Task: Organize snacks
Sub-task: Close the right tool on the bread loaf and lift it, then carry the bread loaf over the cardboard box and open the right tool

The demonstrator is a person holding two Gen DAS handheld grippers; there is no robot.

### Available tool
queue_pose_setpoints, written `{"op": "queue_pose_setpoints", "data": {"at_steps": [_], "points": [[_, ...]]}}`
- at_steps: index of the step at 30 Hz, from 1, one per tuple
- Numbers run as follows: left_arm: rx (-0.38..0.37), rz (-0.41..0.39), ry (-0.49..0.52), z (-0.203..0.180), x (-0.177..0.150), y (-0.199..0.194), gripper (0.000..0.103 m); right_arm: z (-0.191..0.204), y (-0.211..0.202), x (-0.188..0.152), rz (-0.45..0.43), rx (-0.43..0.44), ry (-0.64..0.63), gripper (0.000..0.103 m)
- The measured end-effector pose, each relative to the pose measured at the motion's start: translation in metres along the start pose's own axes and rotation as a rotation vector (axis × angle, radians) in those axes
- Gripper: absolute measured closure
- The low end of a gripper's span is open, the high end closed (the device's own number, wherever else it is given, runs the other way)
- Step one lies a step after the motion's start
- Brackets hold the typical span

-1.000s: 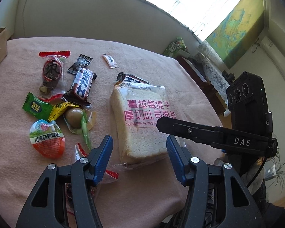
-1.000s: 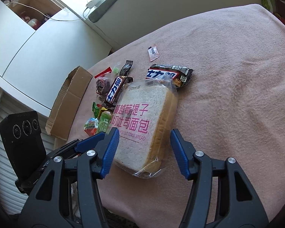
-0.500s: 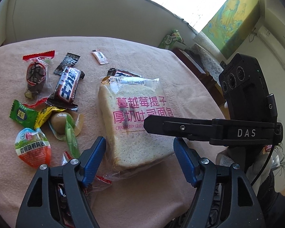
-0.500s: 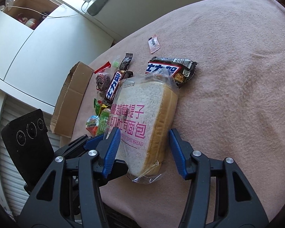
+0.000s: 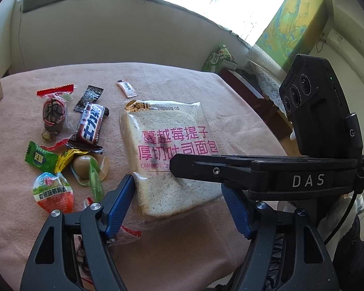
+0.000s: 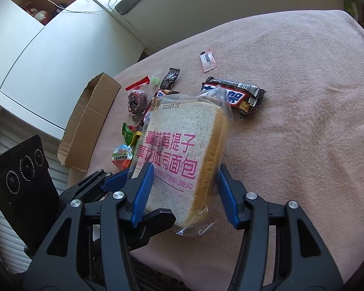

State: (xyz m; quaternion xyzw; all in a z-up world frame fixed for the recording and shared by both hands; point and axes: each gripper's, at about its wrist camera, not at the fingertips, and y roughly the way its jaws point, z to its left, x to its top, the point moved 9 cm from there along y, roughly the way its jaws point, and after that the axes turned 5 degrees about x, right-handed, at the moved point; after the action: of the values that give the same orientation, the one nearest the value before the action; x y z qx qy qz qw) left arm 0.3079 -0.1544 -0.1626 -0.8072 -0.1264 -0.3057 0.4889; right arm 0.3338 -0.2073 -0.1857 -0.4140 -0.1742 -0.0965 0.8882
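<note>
A clear pack of sliced toast bread [image 5: 165,131] with pink print lies among loose snacks on the pink tablecloth. In the right wrist view the bread pack [image 6: 179,133] tilts up on its edge, and my right gripper [image 6: 185,169] is shut on its near end, one pad on the printed face and one on the back. My left gripper [image 5: 177,185] stands open, its blue pads flanking the same near end. A black finger [image 5: 206,169] of the right gripper crosses over the bread. The left gripper's fingers [image 6: 109,183] reach in from the left.
Left of the bread lie a chocolate bar [image 5: 91,126], a red-ended dark snack pack [image 5: 53,114], a green candy [image 5: 38,158], an egg packet [image 5: 53,194] and a white sachet [image 5: 127,88]. A second chocolate bar [image 6: 233,94] sits behind it. An open cardboard box [image 6: 89,118] stands at the table's left edge.
The left gripper's jaws widened and came to straddle the bread's near end. The right gripper closed a little on the bread, which now stands more tilted.
</note>
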Motion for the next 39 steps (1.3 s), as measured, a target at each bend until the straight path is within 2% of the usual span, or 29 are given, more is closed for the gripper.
{"op": "queue_pose_setpoints", "data": {"at_steps": [8, 17, 27, 39], "points": [[-0.001, -0.08, -0.012, 0.014, 0.01, -0.037, 0.031, 0.034, -0.01, 0.013, -0.021, -0.009, -0.064, 0.048], [0.031, -0.148, -0.049, 0.04, 0.012, -0.07, 0.031, 0.08, 0.0, 0.024, -0.01, -0.004, -0.142, 0.048], [0.107, -0.202, -0.106, 0.092, 0.002, -0.11, 0.031, 0.138, 0.034, 0.03, 0.023, 0.043, -0.22, 0.048], [0.205, -0.261, -0.204, 0.162, 0.005, -0.147, 0.031, 0.21, 0.091, 0.036, 0.083, 0.104, -0.312, 0.048]]}}
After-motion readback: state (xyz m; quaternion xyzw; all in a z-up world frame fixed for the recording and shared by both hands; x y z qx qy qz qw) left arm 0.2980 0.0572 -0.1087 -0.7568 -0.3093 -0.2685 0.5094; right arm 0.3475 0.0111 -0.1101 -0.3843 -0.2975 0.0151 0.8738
